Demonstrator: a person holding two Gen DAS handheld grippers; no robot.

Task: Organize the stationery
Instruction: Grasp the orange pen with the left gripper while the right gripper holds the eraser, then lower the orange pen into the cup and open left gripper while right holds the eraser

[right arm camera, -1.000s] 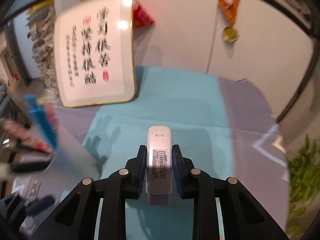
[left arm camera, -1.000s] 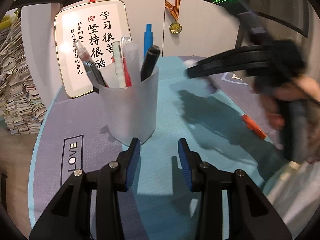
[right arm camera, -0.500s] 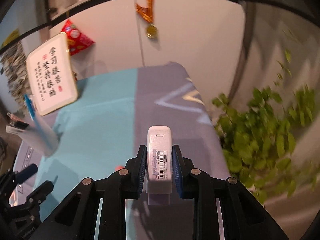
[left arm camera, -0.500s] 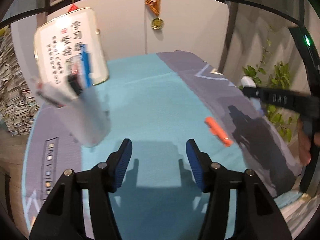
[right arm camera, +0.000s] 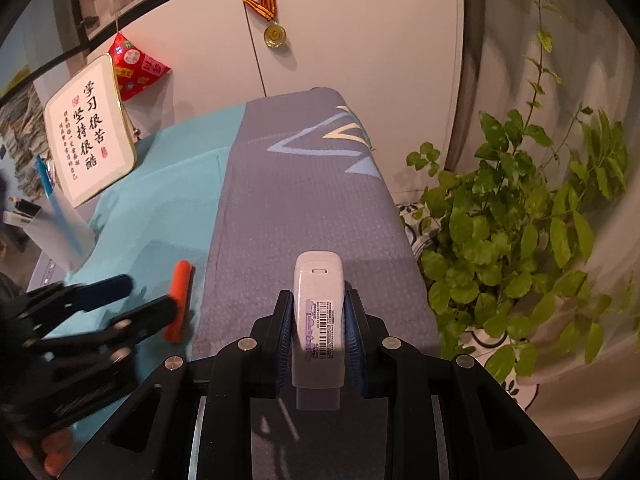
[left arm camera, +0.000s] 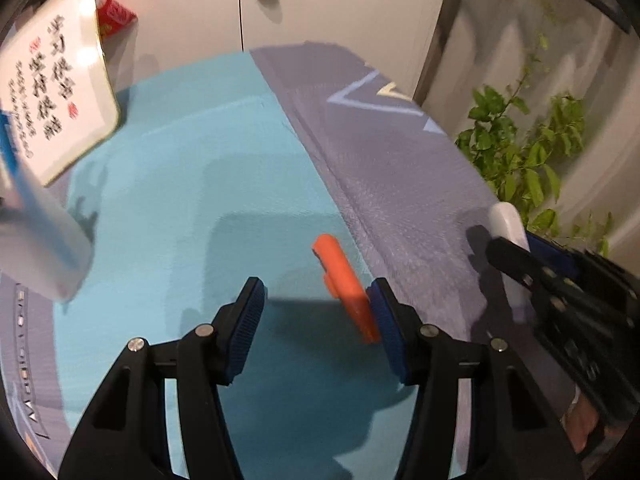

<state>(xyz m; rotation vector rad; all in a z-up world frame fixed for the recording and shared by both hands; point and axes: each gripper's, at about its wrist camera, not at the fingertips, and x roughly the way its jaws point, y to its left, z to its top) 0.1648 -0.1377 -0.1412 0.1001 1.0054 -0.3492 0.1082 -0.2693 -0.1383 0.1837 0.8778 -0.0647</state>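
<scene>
Meanwhile, left gripper (left arm camera: 316, 312) jaws parted above the teal mat (left arm camera: 168, 200), orange marker (left arm camera: 346, 288) seemingly brushing one pad; right gripper (right arm camera: 318, 320) clenched on a white correction tape (right arm camera: 318, 312), over the grey cloth (right arm camera: 304, 200)

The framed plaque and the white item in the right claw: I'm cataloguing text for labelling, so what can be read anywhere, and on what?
"学习很苦 坚持很酷": large brush characters on the framed plaque.
Smaller column on the plaque's left and its red seals: too small to read.
Barcode label on the white stationery item held in the right claw: digits too small.
Lettering on the mat's edge: blurred, unreadable.
</scene>
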